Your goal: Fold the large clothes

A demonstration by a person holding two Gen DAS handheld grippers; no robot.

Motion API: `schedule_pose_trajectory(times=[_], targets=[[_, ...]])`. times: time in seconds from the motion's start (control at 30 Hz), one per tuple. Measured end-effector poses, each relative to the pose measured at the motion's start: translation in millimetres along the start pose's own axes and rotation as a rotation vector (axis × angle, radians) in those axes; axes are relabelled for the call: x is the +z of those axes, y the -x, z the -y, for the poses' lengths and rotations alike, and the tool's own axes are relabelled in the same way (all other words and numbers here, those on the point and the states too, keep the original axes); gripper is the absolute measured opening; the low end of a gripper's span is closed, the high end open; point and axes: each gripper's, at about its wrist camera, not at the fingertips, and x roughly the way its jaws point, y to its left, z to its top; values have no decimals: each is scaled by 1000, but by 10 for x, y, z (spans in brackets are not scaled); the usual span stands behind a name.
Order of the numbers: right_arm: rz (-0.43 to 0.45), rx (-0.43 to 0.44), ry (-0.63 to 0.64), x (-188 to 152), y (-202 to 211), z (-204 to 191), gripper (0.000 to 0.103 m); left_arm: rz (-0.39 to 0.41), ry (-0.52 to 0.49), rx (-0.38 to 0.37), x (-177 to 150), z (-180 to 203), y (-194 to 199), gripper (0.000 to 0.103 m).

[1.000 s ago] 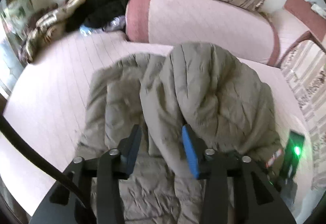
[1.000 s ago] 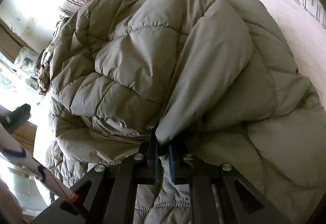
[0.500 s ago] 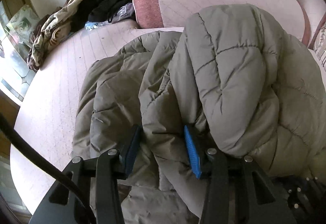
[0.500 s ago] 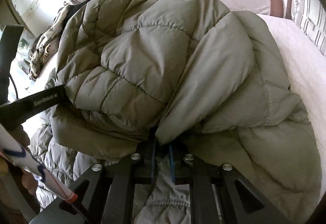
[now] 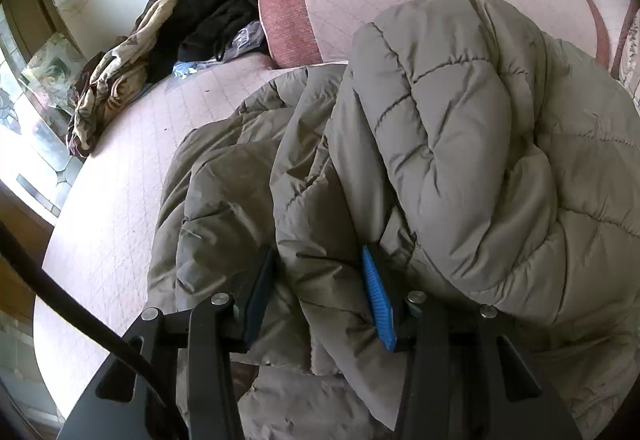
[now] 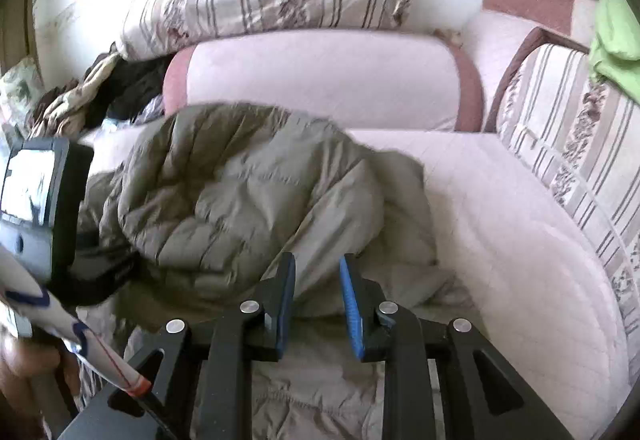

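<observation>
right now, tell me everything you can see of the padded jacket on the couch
The padded jacket is olive-grey, quilted and puffy, with stitched seams and a slightly shiny shell. It lies crumpled on the pink quilted couch seat, one thick part folded over on top of the rest. The left gripper has a fold of it between its blue-padded fingers. The right gripper is above it, jaws opening with nothing pinched between them.
</observation>
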Motion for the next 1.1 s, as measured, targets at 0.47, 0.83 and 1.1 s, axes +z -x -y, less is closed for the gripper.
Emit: schedule_pose_trajectory(times=[0.47, 0.83, 1.1], targets=[[33, -51, 32, 100, -239, -130, 25, 7, 0, 5, -28, 37, 28, 44], [-39, -81, 79, 20, -698, -223, 26, 16, 8, 14, -25, 56, 41, 44], [-73, -96, 109, -16, -844, -235, 28, 20, 22, 2, -23, 44, 34, 44]])
